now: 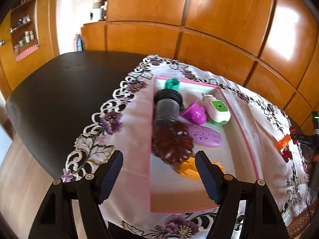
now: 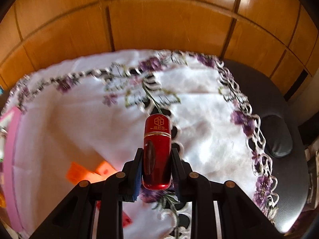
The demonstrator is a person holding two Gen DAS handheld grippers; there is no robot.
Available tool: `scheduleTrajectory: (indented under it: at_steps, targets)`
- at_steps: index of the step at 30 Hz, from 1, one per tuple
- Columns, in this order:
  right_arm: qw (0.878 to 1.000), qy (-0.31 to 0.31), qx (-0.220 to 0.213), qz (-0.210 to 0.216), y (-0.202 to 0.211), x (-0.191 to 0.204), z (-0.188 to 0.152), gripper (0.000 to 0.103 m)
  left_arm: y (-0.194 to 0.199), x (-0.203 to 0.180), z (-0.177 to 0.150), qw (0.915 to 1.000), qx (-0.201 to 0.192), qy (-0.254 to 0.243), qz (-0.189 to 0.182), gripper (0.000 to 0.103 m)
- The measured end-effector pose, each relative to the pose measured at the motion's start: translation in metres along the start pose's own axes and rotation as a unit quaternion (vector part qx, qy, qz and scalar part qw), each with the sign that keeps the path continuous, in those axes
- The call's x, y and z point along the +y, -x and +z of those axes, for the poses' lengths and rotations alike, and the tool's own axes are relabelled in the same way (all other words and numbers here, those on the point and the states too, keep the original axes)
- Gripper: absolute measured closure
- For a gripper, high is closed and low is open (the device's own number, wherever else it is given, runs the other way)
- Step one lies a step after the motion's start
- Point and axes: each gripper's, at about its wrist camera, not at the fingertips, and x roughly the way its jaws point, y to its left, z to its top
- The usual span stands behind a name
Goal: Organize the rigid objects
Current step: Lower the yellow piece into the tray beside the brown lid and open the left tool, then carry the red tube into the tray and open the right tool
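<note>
Gripping a red capsule point(image 2: 157, 151) by its lower end, the right claw point(image 2: 157, 171) risked dropping it, perhaps short of the crowded tray point(image 1: 246, 139); the left claw point(image 1: 159, 179) hung apart, empty.

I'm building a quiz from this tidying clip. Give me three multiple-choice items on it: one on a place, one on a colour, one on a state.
1. Where does the brown flower-shaped dish lie?
A. inside the pink-rimmed tray
B. on the bare dark table
C. on the black chair

2. What colour is the capsule-shaped bottle in the right gripper?
A. green
B. red
C. purple

3. How does the left gripper stand?
A. shut on the dish
B. shut on nothing
C. open, holding nothing

Answers: 1 A, it sits within the tray's rim among the other items; 2 B, its body is glossy red with gold lettering; 3 C, its pads stand apart with nothing between them.
</note>
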Motion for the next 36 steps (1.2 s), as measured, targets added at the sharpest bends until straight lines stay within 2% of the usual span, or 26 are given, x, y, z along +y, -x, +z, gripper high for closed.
scheduleTrajectory:
  at_steps: [4,8,13,17,20,22,29,36]
  targets:
    - [0.998,0.028,-0.026,0.049,0.026,0.023,0.004,0.078,0.002,0.011,0.002,0.9999,-0.005,0.006,0.011,0.028]
    - [0.989,0.085,-0.047,0.112,0.058,0.069,0.003,0.078,0.0,0.02,0.001,0.9997,-0.005,0.018,0.016,0.028]
    - [0.966,0.164,-0.047,0.193,0.082,0.144,-0.017,0.078,0.001,0.02,0.0,0.9997,-0.007,0.019,0.014,0.028]
    - [0.941,0.226,-0.033,0.251,0.095,0.211,-0.048,0.078,0.001,0.02,-0.001,0.9997,-0.006,0.021,0.011,0.028]
    - [0.926,0.266,-0.004,0.267,0.09,0.251,-0.07,0.078,0.001,0.021,-0.002,0.9997,-0.005,0.022,0.01,0.028]
    - [0.921,0.288,0.013,0.263,0.082,0.271,-0.083,0.078,0.0,0.023,-0.003,0.9996,-0.003,0.025,0.01,0.028]
    - [0.917,0.32,0.072,0.228,0.047,0.301,-0.115,0.078,-0.003,0.025,-0.004,0.9996,-0.002,0.026,0.01,0.028]
    - [0.923,0.3,0.07,0.23,0.043,0.292,-0.117,0.077,-0.005,0.02,-0.005,0.9997,0.001,0.021,0.011,0.028]
